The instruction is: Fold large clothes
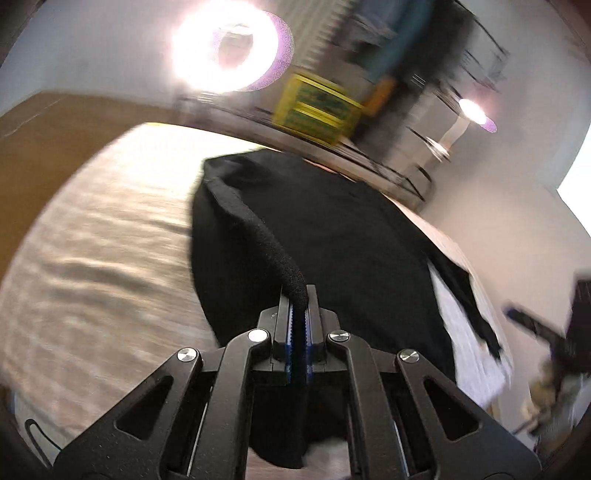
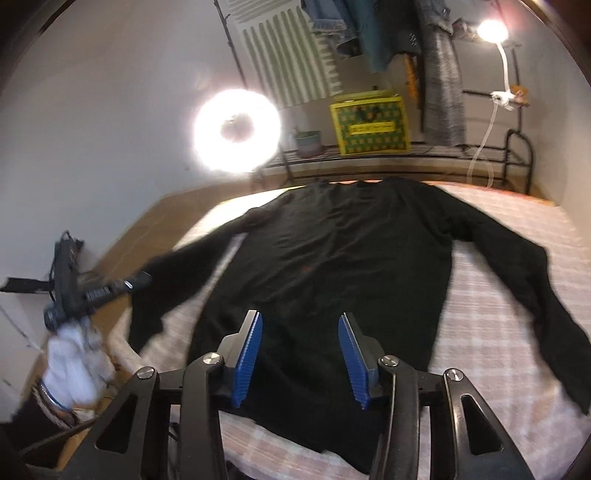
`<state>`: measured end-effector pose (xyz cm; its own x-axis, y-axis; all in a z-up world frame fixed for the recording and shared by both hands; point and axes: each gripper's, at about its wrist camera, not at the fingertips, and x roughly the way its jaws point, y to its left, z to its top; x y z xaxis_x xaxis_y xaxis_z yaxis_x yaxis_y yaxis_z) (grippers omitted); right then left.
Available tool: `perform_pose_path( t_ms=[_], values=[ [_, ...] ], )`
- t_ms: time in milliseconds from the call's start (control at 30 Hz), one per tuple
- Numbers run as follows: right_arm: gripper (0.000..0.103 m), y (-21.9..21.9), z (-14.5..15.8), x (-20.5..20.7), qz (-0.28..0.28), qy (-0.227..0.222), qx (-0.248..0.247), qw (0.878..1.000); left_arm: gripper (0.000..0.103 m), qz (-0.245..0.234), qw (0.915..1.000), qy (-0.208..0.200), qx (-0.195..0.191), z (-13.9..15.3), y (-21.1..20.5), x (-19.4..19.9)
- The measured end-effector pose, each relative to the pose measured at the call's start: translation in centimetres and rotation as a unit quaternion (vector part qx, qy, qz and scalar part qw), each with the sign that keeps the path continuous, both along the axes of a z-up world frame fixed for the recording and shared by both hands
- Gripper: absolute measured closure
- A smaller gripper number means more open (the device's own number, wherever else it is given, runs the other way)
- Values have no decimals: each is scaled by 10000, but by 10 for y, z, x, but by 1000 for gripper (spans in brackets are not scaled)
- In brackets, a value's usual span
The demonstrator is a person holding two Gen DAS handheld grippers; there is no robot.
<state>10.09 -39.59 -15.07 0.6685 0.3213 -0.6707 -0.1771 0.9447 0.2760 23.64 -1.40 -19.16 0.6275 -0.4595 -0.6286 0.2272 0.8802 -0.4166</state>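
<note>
Clamping the sleeve [image 1: 255, 236] of the black sweater [image 2: 343, 266], the left hand-held gripper [image 1: 298, 295] is clenched; the right hand-held gripper [image 2: 301, 332] hangs released above the hem on the bed [image 2: 498, 295].

A bedroom in a home is shown: a bed [image 2: 517, 258] covered with a pale checked sheet is set against a plain wall, clothes [image 2: 354, 29] are hung above a metal rack [image 2: 480, 155], and a yellow patterned storage box [image 2: 369, 123] is kept there, lit by a ring light [image 2: 236, 131].
</note>
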Motion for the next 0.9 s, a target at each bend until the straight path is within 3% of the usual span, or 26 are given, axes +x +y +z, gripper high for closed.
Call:
perform_pose_path(
  t_ms=[167,400,733,900],
  values=[
    [64,7,-9,29,277,147,349,9989,101,-703,9968,182,330,-22,-54,-10],
    [67,27,-25,85,947,431,851,9909,101,-804,9955,439,246,-44,-61,-17],
    [62,84,-72,231,1291,831,1609,9749,101,-791,9961,347,159,-37,-57,-26],
    [50,120,-105,301,1150,1150,1674,9724,101,-800,9962,331,98,-35,-56,-27]
  ],
)
